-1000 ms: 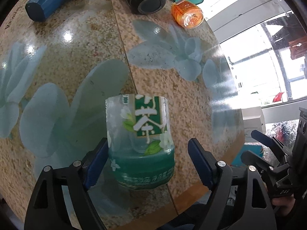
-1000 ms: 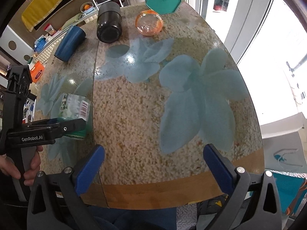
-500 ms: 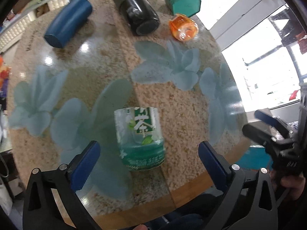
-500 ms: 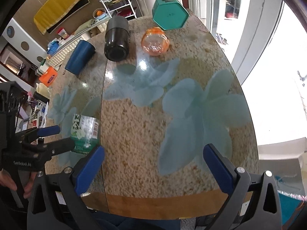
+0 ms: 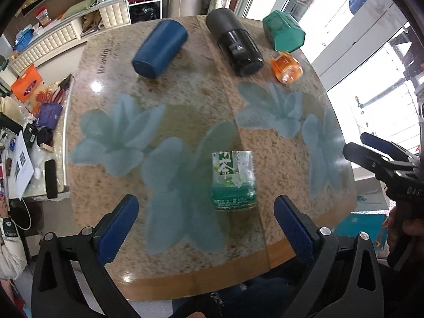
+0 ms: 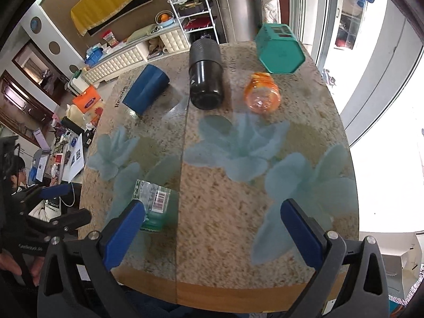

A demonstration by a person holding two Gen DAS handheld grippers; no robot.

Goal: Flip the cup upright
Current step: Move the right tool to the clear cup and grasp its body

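Now upright near the table's (image 5: 185, 281) front edge, the cut-down tea-bottle cup (image 5: 233, 181) stands free, seemingly done, with my left gripper (image 5: 205, 221) and right gripper (image 6: 210, 229) both wide open and empty. Its green label carries the character 茶, a "500" volume mark and a barcode.

Bright window daylight, tabletop (image 5: 185, 98) glare, fisheye edges — slight blur

Bright windows (image 6: 381, 61), brown wall (image 6: 61, 8), white tufted bench (image 6: 127, 55)
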